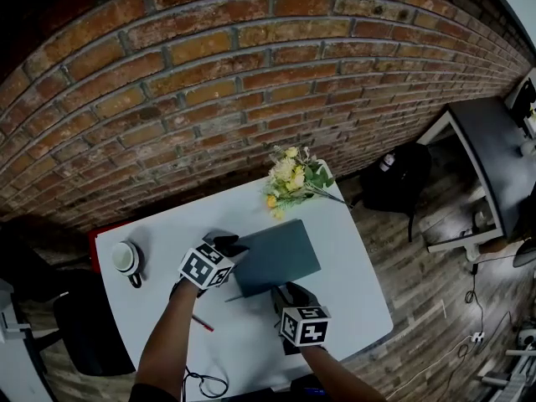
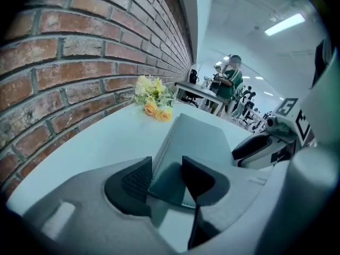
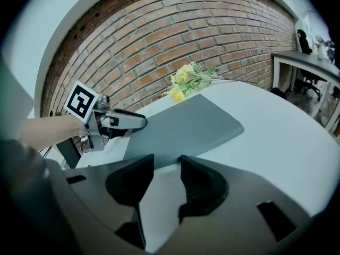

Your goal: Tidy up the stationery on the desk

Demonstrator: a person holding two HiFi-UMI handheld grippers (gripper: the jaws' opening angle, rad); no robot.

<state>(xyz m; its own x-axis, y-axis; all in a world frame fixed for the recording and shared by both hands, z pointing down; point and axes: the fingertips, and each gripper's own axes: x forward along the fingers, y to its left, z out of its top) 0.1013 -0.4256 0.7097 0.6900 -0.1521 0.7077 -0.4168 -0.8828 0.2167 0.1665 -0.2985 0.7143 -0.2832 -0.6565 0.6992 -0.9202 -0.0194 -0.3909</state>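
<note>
A grey notebook (image 1: 276, 256) lies closed on the white desk (image 1: 352, 258). My left gripper (image 1: 229, 249) is at its left corner. In the left gripper view that corner of the notebook (image 2: 196, 142) sits in the gap of the left gripper (image 2: 167, 179), whose jaws stand a little apart on either side of it. My right gripper (image 1: 291, 294) is at the notebook's near edge. In the right gripper view the right gripper (image 3: 167, 169) is open and holds nothing, with the notebook (image 3: 186, 126) just beyond its tips. A red pen (image 1: 203, 323) lies by my left forearm.
A bunch of yellow flowers (image 1: 293, 178) lies at the desk's far edge by the brick wall. A white cup (image 1: 126, 258) stands at the left end. A black cable (image 1: 205, 383) lies near the front edge. A black bag (image 1: 394, 178) sits on the floor to the right.
</note>
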